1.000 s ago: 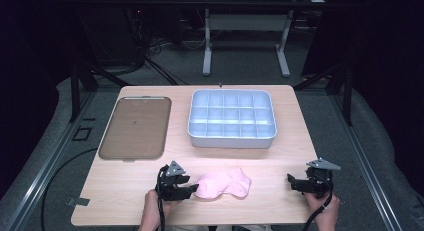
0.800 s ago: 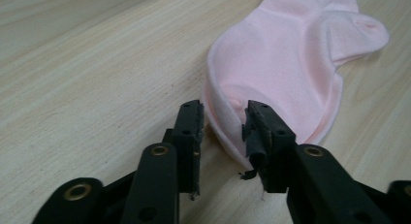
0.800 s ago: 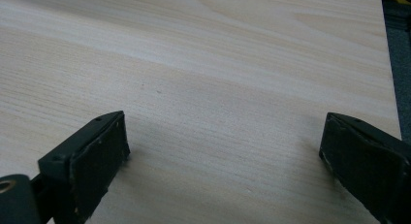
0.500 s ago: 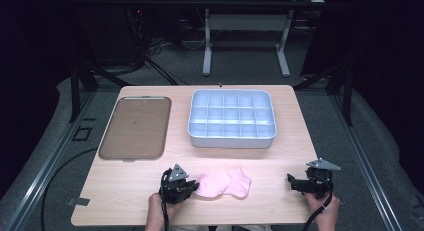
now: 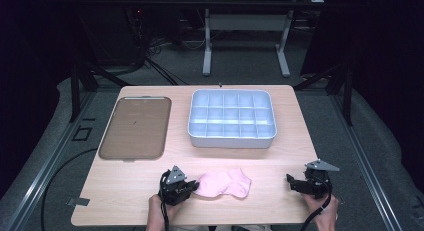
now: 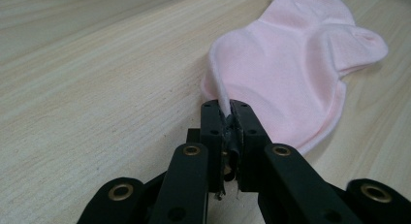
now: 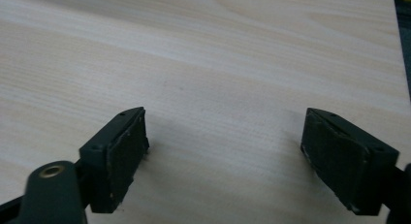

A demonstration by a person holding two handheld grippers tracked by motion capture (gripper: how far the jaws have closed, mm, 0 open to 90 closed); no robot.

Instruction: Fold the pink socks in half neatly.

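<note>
Right now the left gripper (image 6: 228, 118) is pinching the near edge of a pink sock (image 5: 224, 184), its black jaws pressed together on a thin fold of the fabric; they have just been closing on that hem. The sock is lying flat on the pale wooden table (image 5: 260, 156) near the person's edge, between the two hands, with the blue-grey compartment tray (image 5: 232, 119) farther back and a flat brown tray (image 5: 135, 127) well off to the left.

To my eye the sock is going to handle like any light, limp knit: it will be drooping and swinging once lifted, not keeping its shape, and the soft cloth could be slipping out of a shallow bite. The cuff edge, where the fabric is doubled, is looking like the sensible place to hold it, and that is roughly where the jaws are sitting. Its surface is looking smooth and matte, with rounded heel and toe lobes.

Meanwhile the right gripper (image 7: 225, 158) is hovering over bare wood well apart from the sock, its jaws spread wide with nothing between them, though they have just been closing a little.
</note>
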